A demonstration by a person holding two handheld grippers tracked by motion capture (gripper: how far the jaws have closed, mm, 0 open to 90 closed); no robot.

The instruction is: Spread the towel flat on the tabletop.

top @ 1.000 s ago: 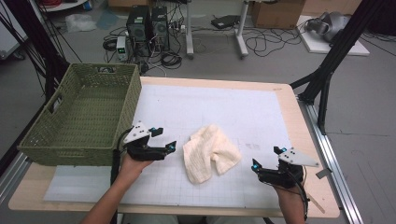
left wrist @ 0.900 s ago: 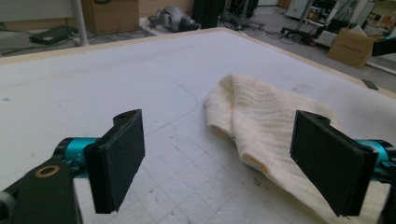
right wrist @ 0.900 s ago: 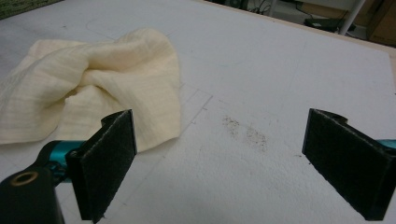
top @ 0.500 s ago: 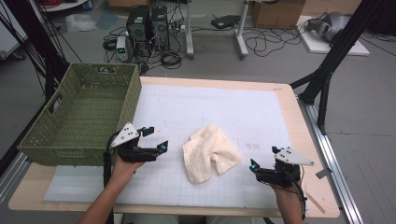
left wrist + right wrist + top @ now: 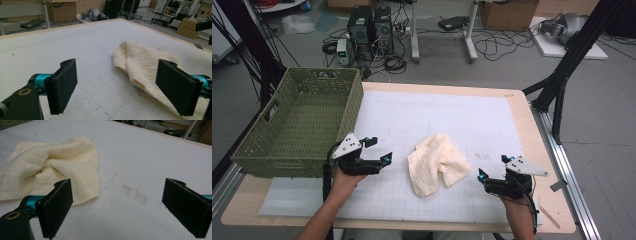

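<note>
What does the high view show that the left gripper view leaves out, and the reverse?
High view alone: the green wicker basket at the table's left edge, the right tool near the front right, both forearms, and the computer towers on the floor behind. Left gripper view alone: the left tool seen close along its own jaws, which stand wide apart with nothing between them, and a cardboard box beyond the table. Both share the crumpled cream cloth lying on the white gridded mat.
</note>
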